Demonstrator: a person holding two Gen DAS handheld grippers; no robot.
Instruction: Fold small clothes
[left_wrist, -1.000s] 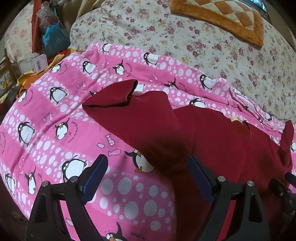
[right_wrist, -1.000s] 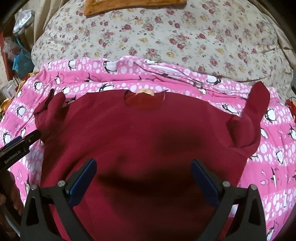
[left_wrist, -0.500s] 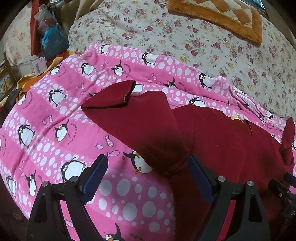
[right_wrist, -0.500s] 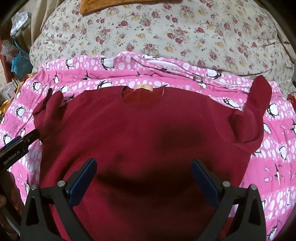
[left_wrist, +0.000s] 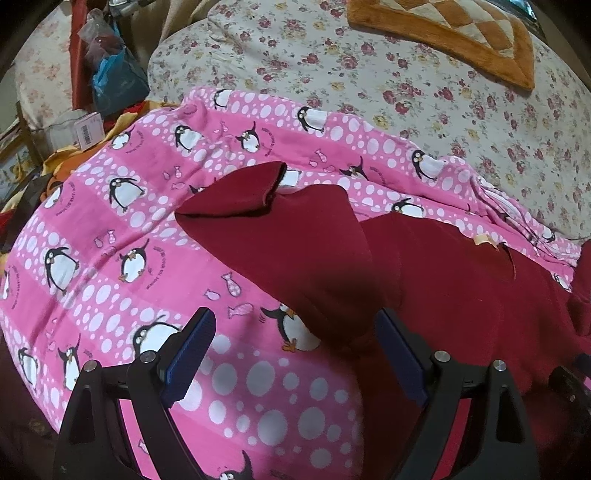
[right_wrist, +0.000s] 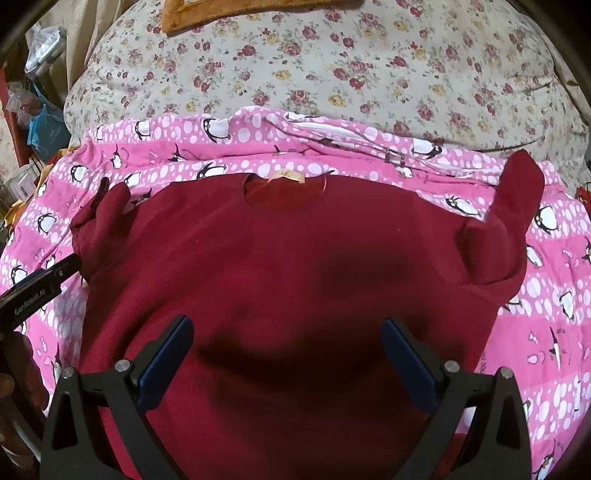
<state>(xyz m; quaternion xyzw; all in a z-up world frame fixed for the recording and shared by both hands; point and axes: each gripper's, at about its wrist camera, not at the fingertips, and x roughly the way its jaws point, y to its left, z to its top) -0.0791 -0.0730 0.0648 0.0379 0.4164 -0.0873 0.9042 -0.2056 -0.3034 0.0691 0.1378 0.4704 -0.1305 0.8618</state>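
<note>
Sweater (left_wrist: 443, 288): dark red, spread flat on a pink penguin blanket (left_wrist: 110, 229) that covers a floral bed (left_wrist: 406, 85). In the left wrist view, the near sleeve (left_wrist: 280, 229) runs up and away from the body, its cuff (left_wrist: 273, 181) gaping a little over the blanket. The left gripper (left_wrist: 295, 350) hovers low with its jaws wide apart and nothing between them; its right finger sits just beside the sweater's side edge, under the armpit, while the left finger is over bare blanket. An orange quilt (left_wrist: 461, 37) lies well apart at the head of the bed.

In the right wrist view, the sweater (right_wrist: 288, 280) lies front up, its collar (right_wrist: 284, 188) and tag at the far side, one sleeve (right_wrist: 99, 221) bunched at the left and the other sleeve (right_wrist: 509, 221) doubled up at the right. The right gripper (right_wrist: 284, 358) hangs over the middle of the body, jaws spread wide and empty. The left gripper's side (right_wrist: 37, 291) shows at the left edge.

No fold looks made yet. The risks, as I judge them: a pinch at the armpit could catch the blanket along with the sweater, since both are soft and lie flush. Bunched sleeves may fold in lumpy. A one-layer grab would drag the front off the back and skew the fold.
</note>
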